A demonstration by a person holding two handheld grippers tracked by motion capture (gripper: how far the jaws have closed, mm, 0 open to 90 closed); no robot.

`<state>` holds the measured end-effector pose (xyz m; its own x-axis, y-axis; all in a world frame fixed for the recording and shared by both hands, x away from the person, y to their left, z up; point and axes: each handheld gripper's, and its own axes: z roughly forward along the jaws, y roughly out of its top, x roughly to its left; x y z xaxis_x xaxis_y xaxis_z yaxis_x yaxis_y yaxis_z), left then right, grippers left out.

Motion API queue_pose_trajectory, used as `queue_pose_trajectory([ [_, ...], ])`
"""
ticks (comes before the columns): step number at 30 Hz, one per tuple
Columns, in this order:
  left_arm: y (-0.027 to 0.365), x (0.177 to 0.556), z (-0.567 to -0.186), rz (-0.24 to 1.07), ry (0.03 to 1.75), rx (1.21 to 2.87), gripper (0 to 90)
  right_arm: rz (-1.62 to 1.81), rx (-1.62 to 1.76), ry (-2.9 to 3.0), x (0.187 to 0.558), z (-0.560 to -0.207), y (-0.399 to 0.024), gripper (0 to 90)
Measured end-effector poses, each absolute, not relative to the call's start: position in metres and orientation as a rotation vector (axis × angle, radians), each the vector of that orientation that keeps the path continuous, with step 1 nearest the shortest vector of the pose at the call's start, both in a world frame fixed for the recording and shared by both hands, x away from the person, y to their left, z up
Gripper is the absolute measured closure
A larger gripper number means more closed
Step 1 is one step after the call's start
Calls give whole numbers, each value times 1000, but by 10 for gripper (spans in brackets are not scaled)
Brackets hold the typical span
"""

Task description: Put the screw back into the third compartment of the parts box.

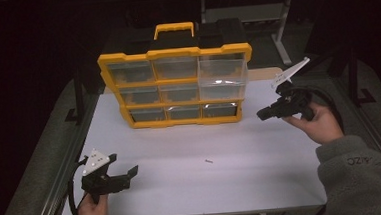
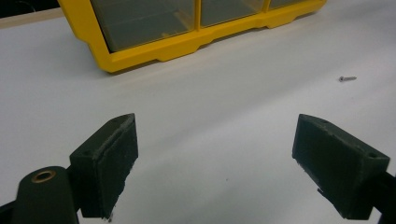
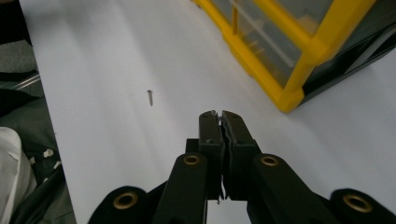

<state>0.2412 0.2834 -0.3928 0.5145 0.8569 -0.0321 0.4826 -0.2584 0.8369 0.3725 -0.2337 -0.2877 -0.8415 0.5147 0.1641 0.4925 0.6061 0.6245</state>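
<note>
A yellow organizer case (image 1: 177, 87) with clear drawers stands upright at the back of the white table (image 1: 198, 187); its lower frame also shows in the left gripper view (image 2: 187, 42) and its corner in the right gripper view (image 3: 289, 51). A small screw (image 1: 209, 161) (image 2: 347, 78) (image 3: 150, 97) lies loose on the table in front of it. My left gripper (image 1: 123, 167) (image 2: 215, 158) rests at the near left corner, open, nothing between its pads. My right gripper (image 1: 260, 115) (image 3: 220, 116) hangs above the table's right side beside the case, jaws pressed together, with no object visible between them.
A black case with a yellow handle (image 1: 173, 29) stands behind the organizer. A pale board (image 1: 266, 74) lies at the back right. The table's edges drop to grey flooring (image 1: 36, 162) on the left and right. A grey sleeve (image 1: 358, 177) comes in at the bottom right.
</note>
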Motion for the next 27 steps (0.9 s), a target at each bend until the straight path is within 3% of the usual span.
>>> queue_pose_trajectory([
  [27, 284, 241, -391, 560, 1096, 1908, 137, 1046, 751, 2704, 390, -143, -222, 866],
])
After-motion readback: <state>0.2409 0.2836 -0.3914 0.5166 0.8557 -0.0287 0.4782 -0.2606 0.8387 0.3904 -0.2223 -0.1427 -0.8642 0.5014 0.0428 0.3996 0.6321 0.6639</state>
